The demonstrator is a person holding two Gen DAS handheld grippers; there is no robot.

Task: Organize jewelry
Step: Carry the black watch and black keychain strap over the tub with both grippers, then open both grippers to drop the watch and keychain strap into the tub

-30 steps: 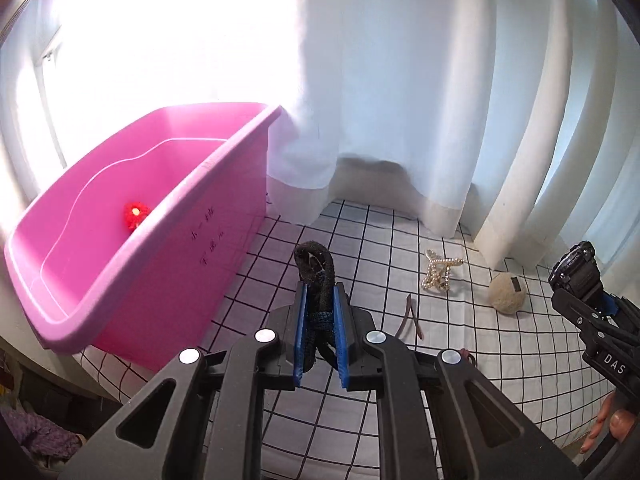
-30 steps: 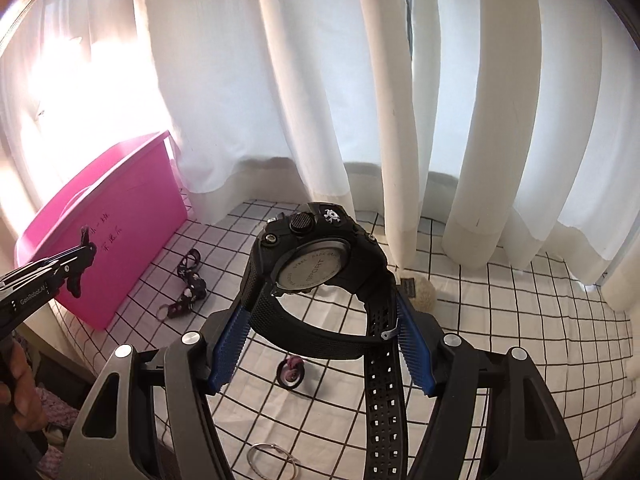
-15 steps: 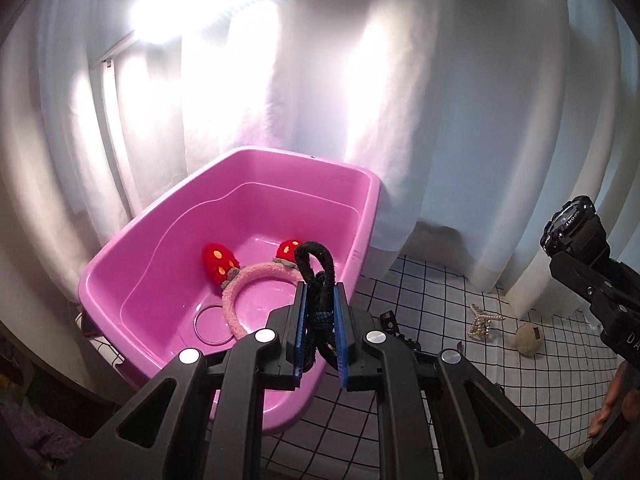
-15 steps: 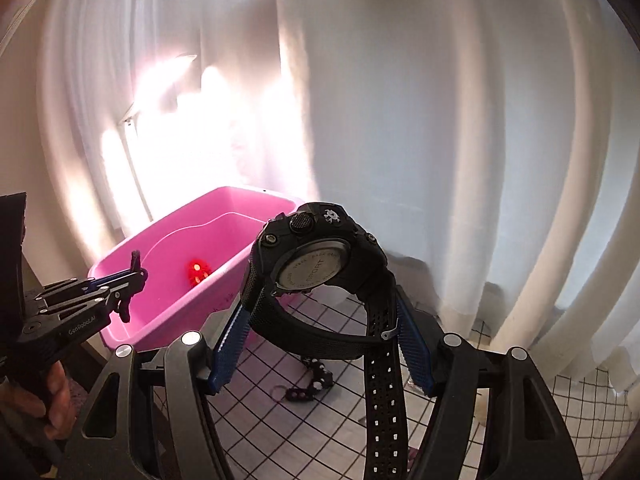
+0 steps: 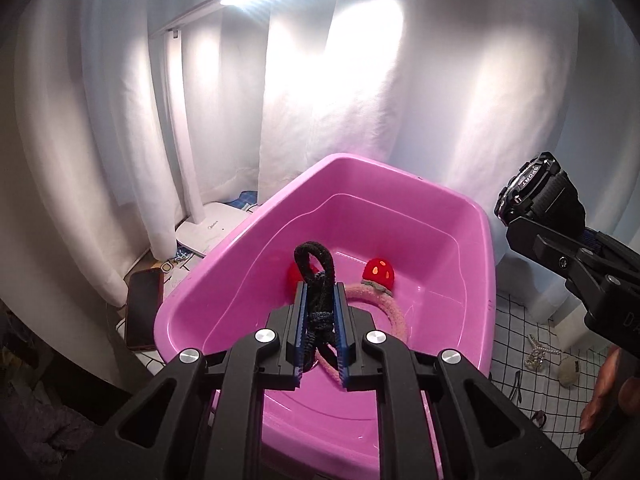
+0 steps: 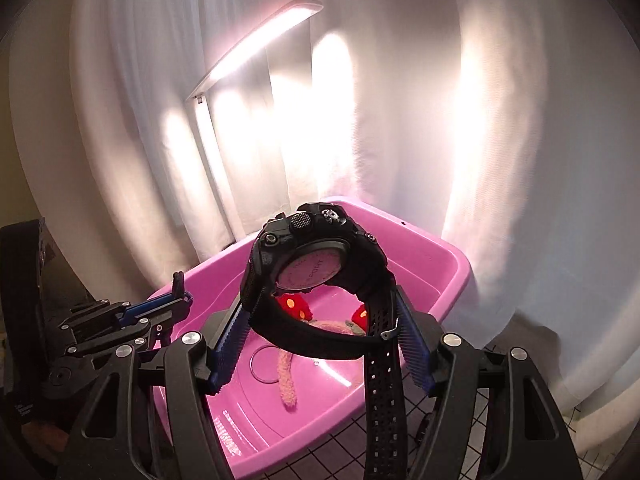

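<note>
Both grippers are up over the pink tub (image 5: 476,248), each with something in it. The left gripper (image 5: 319,312) has its blue pads squeezed tight on a black cord bracelet (image 5: 314,272), with the loop sticking up above the fingertips, right over the tub's near side. The right gripper (image 6: 320,344) is clamped across the strap of a chunky black watch (image 6: 316,248), jaws fairly wide apart because the band loop sits between them, and the loose strap end dangles down. From the left camera you can read "SPORT" on the watch bezel (image 5: 528,178); there's text on the case back too but I can't make it out.

Already in the tub: a fuzzy pink headband (image 5: 390,312) with red strawberry bits (image 5: 378,270), plus a thin ring (image 6: 266,364) lying on the bottom.

Off to the left there's a white lamp base (image 5: 210,230) with small writing that looks like "Midea", and a dark phone (image 5: 142,308) lying beside the tub. On the checked cloth (image 5: 516,328) to the right sit a pearl clip (image 5: 536,354) and a fluffy beige thing (image 5: 568,372).
</note>
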